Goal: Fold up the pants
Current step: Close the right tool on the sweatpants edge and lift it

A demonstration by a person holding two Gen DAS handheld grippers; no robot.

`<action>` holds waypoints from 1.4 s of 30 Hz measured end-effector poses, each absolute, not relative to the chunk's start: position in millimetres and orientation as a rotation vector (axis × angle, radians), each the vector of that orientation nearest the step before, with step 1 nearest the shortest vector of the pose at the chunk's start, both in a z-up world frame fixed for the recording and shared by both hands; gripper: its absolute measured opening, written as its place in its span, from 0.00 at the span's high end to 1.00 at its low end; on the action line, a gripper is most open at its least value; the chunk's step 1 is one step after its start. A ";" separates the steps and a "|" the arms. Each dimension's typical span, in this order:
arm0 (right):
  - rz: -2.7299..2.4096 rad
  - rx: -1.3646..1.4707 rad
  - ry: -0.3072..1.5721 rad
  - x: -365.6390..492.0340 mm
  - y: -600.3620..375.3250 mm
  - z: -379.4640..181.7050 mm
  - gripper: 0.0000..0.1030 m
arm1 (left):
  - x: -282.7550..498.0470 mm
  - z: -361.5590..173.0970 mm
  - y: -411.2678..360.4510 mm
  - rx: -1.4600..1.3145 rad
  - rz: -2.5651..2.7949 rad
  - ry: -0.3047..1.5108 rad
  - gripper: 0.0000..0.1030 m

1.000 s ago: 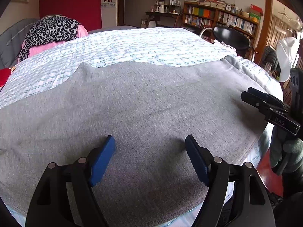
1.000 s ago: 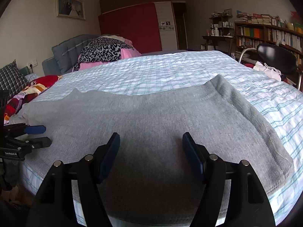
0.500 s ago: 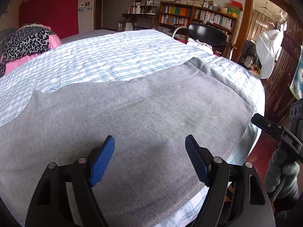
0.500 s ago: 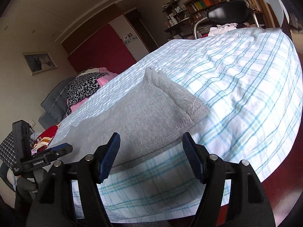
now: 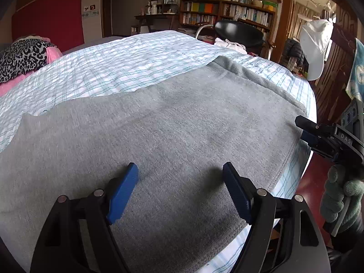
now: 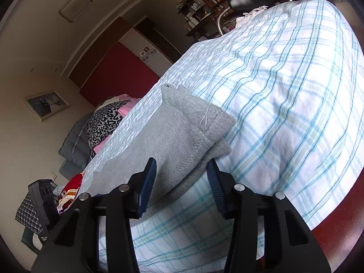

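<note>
Grey sweatpants (image 5: 159,136) lie flat across a bed with a white and blue plaid sheet (image 5: 127,68). My left gripper (image 5: 179,182) is open just above the grey fabric near the bed's front edge, empty. My right gripper (image 6: 182,177) is open and rolled sideways, its blue pads on either side of the pants' near corner (image 6: 191,141) without closing on it. The right gripper also shows in the left wrist view (image 5: 318,134), at the pants' right end beside the waistband (image 5: 261,79).
Leopard-print and pink bedding (image 5: 20,56) is piled at the head of the bed. A black chair (image 5: 238,34) and bookshelves (image 5: 227,11) stand beyond the far side. A white cap (image 5: 315,45) hangs at the right. Red floor (image 6: 341,223) lies beside the bed.
My right gripper has moved to the pants' right end, dropped low and rolled sideways, closing in on the corner. My left gripper has turned to the right along the pants. Both stayed open.
</note>
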State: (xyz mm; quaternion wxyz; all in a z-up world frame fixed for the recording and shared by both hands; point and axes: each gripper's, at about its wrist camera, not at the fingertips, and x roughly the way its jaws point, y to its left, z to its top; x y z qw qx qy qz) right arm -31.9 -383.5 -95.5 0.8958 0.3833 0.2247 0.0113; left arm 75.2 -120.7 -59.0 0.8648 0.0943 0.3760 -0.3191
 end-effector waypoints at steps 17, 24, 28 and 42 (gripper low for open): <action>-0.062 0.697 0.393 -25.4 -371.9 -72.9 0.81 | 76.9 -55.1 -118.6 0.154 -0.663 0.792 0.26; -0.004 0.534 0.300 -13.4 -345.8 -26.9 0.85 | 76.7 -50.0 -112.9 0.118 -0.672 0.793 0.26; -0.025 0.499 0.320 -6.0 -339.7 -23.9 0.85 | 77.5 -42.1 -101.5 0.083 -0.664 0.779 0.26; -0.039 0.830 0.471 12.2 -387.6 -94.0 0.57 | 76.1 -45.0 -95.3 0.072 -0.665 0.790 0.26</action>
